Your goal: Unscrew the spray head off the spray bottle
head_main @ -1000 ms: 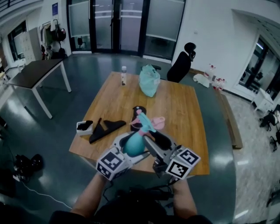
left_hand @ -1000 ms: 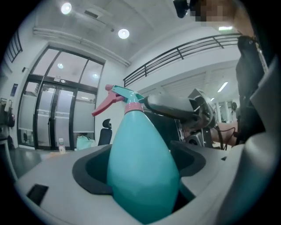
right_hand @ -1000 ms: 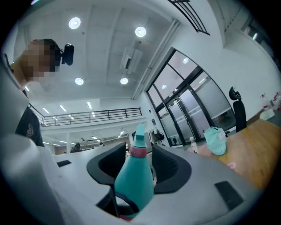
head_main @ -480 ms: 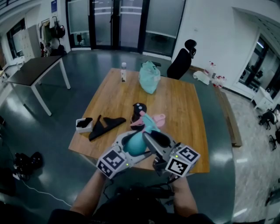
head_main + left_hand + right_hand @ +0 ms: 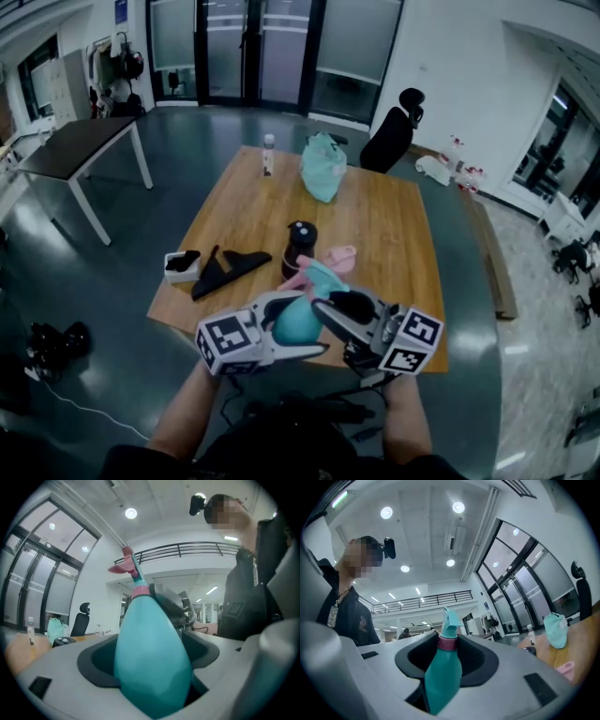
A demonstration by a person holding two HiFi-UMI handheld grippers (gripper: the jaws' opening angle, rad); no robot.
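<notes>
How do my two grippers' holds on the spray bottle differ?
The left gripper clamps the wide body of the spray bottle; the right gripper, whose jaws have just been closing, pinches its narrow pink collar. The left's jaws stand wider than the right's. Both grip one bottle.

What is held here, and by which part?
The teal spray bottle: the left hand-held gripper clamps its body, and the right hand-held gripper, whose jaws have just been closing, grips the pink collar under the spray head.
</notes>
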